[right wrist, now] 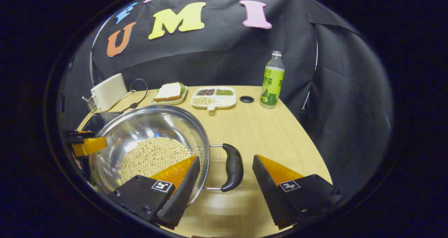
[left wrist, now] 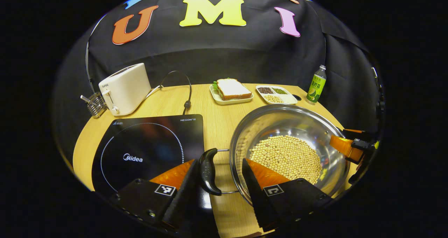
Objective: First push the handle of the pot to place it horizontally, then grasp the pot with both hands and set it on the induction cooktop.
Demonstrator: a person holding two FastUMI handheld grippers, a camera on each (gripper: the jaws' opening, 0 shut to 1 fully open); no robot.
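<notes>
A steel pot (left wrist: 280, 120) holding soybeans (left wrist: 287, 157) stands on the wooden table, just right of the black induction cooktop (left wrist: 147, 150). My left gripper (left wrist: 219, 163) is open and straddles the pot's black left handle (left wrist: 209, 171); its left finger lies against the handle and its right finger reaches over the rim. In the right gripper view, my right gripper (right wrist: 225, 159) is open around the pot's other black handle (right wrist: 233, 168), with a gap on both sides. Both handles lie level. The pot (right wrist: 147, 122) and its soybeans (right wrist: 154, 157) sit to the left there.
At the back stand a white toaster (left wrist: 124, 87) with its cable (left wrist: 187, 103), a sandwich on a plate (left wrist: 231, 91), a divided dish of beans (left wrist: 276, 94) and a green-labelled bottle (right wrist: 272, 80). Bare table (right wrist: 273, 133) stretches right of the pot.
</notes>
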